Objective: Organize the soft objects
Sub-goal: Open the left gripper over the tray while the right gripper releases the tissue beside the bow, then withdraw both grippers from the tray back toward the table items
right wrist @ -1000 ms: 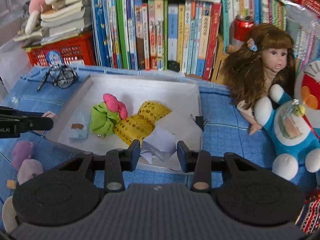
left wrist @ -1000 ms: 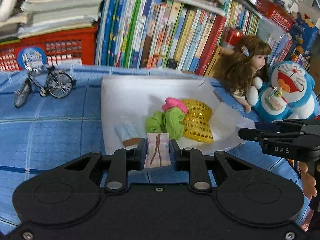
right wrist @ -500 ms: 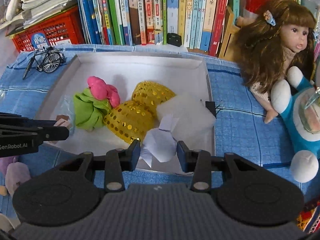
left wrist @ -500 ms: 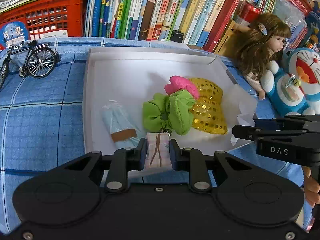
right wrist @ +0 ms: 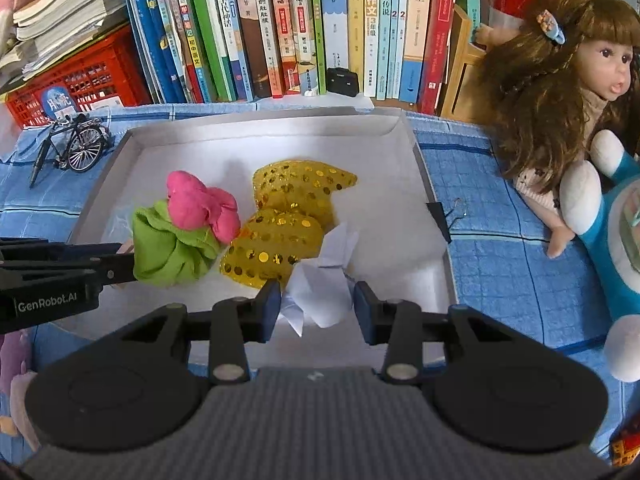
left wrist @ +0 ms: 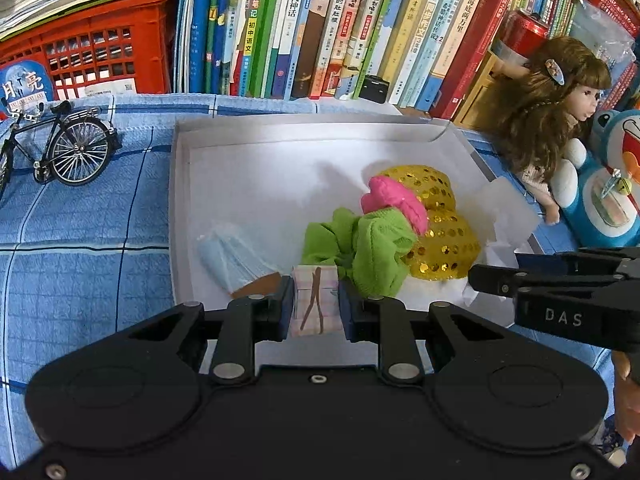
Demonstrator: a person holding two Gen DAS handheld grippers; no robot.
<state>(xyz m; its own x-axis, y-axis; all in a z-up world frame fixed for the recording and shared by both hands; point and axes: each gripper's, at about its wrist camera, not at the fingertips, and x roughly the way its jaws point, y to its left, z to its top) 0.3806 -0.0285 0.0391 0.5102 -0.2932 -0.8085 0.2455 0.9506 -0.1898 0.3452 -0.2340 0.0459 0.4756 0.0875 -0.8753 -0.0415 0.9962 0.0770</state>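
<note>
A white tray (left wrist: 180, 208) (right wrist: 408, 152) lies on the blue cloth. In it are a green cloth bundle (left wrist: 360, 248) (right wrist: 172, 248), a pink one (left wrist: 394, 200) (right wrist: 200, 204), a gold sequin piece (left wrist: 444, 240) (right wrist: 288, 216) and a pale blue packet (left wrist: 232, 256). My left gripper (left wrist: 314, 300) is shut on a small pink checked packet (left wrist: 314, 300) over the tray's near edge. My right gripper (right wrist: 316, 300) is shut on crumpled white paper (right wrist: 320, 284) at the tray's near right. In the right wrist view the left gripper's fingers (right wrist: 80, 264) reach in from the left beside the green bundle.
Books (left wrist: 320, 28) (right wrist: 280, 24) and a red crate (left wrist: 92, 52) line the back. A toy bicycle (left wrist: 60, 148) (right wrist: 72, 148) stands left of the tray. A doll (left wrist: 552, 120) (right wrist: 568, 92) and a blue plush cat (left wrist: 608, 196) (right wrist: 624, 240) sit right.
Both grippers have come down and forward toward the tray with their loads, so the tray fills more of each view. Neither grip has changed.
</note>
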